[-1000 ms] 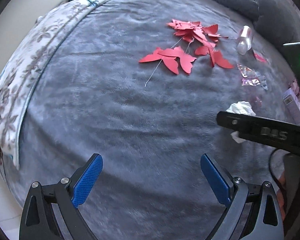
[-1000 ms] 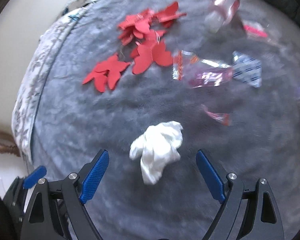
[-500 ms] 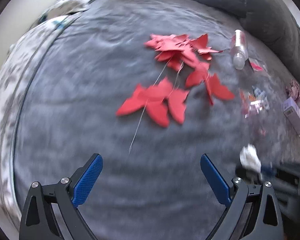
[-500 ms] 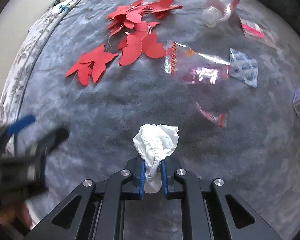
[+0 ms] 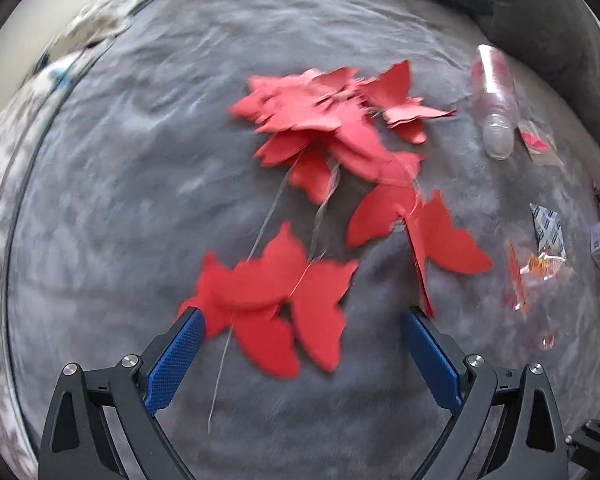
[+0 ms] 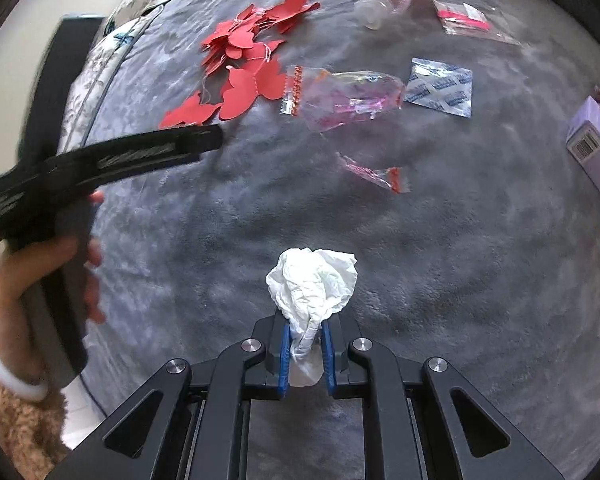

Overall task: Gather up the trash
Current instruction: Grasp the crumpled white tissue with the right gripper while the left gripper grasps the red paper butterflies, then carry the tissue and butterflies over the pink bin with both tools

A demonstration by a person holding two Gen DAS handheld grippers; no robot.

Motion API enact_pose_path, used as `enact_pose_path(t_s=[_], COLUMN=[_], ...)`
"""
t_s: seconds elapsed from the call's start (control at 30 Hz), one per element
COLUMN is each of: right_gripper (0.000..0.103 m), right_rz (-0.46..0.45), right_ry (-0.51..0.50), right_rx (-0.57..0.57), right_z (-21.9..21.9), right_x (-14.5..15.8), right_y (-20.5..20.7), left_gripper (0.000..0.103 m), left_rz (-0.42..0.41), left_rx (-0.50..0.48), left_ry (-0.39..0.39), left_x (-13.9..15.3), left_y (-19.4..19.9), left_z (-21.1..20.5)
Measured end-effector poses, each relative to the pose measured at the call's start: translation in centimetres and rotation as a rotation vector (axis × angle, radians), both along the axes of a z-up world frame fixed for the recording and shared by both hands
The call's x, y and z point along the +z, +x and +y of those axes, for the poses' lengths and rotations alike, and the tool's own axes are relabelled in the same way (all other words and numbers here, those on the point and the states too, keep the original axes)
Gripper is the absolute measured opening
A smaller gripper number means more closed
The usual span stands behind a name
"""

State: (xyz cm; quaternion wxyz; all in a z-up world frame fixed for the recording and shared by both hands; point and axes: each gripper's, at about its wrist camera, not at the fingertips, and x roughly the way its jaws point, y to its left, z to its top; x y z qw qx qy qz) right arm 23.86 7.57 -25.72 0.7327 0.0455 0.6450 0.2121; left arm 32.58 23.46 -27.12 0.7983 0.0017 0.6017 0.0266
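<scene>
Right gripper [image 6: 306, 354]: its two blue pads were pressed together on the crumpled tissue [image 6: 314, 286], pinching the thin twisted end.
Tissue: the puffy white part stuck out just past the tips, with the gray blanket [image 6: 440, 264] behind it. I could not tell if it touched the blanket.
How the tissue would handle: it looked very light and soft. It would squash, not break. I think a small pinch was enough, but the thin end could slip or tear, so holding more of the bunch would be safer.
Left gripper [image 5: 302, 354]: its blue pads were spread wide apart and held nothing.
Red paper butterflies [image 5: 276, 300]: one bunch lay between the open left pads, close to the tips. More were piled farther ahead.
How the butterflies would handle: they looked flat, thin and light, and bendy. Thin strings [image 5: 268, 220] joined them, so lifting one might drag the rest. I would grab where the wings overlap, near the string.
Other trash: a clear bottle [image 5: 494, 116] lay far ahead and to the right of the left gripper. A clear wrapper [image 6: 340, 98], a blue and white packet [image 6: 440, 86] and a small red wrapper [image 6: 374, 172] lay ahead of the right gripper.
Picture: the left view was blurry, so small things were hard to tell.
</scene>
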Motion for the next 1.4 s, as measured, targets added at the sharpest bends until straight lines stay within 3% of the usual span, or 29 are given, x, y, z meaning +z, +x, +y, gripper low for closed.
enact_pose_path(t_s=[0.13,0.3,0.37,0.43,0.47,0.5,0.53,0.57,0.67,0.83,1.17,1.4], right_gripper=[0.013,0.013,0.013,0.013,0.013,0.013,0.013,0.013,0.014,0.013,0.013,0.013], right_rz=[-0.005,-0.002,0.008,0.013,0.015,0.012,0.007,0.006,0.003,-0.023,-0.103,-0.162], right_ry=[0.010,0.018,0.023,0.022,0.021,0.019,0.016,0.016,0.013,0.018,0.035,0.057], right_rx=[0.001,-0.007,-0.010,-0.011,-0.009,-0.008,-0.010,-0.016,-0.024,0.001,0.066,0.147], right_z=[-0.2,0.2,-0.2,-0.1,-0.1,-0.2,-0.3,-0.3,-0.1,-0.2,-0.2,-0.9], right_x=[0.1,-0.2,-0.3,-0.5,-0.6,-0.6,-0.6,-0.7,-0.7,0.4,3.4,6.6], right_y=[-0.1,-0.1,-0.3,-0.3,-0.4,-0.2,-0.2,0.1,0.7,0.0,-2.1,-4.1], left_gripper=[0.098,0.103,0.103,0.089,0.070,0.032,0.009,0.003,0.001,0.001,0.000,0.000], left_rz=[-0.025,0.001,-0.040,-0.051,-0.065,-0.079,-0.088,-0.096,-0.088,-0.145,-0.315,-0.397], left_rx=[-0.013,0.059,0.066,0.045,0.029,0.005,-0.018,-0.028,-0.026,-0.047,0.000,0.110], left_ry=[0.045,-0.032,-0.047,-0.041,-0.045,-0.041,-0.047,-0.042,-0.048,-0.042,-0.040,-0.007], left_x=[0.1,-1.0,-1.1,-0.9,-0.5,0.0,0.4,0.6,0.7,2.4,9.2,14.5], left_y=[2.9,7.1,7.9,8.3,8.4,8.4,8.3,8.2,7.9,6.2,1.2,-6.4], left_z=[-0.8,0.0,0.0,-0.6,-1.0,-1.6,-2.1,-2.5,-2.7,-3.1,-2.1,-0.9])
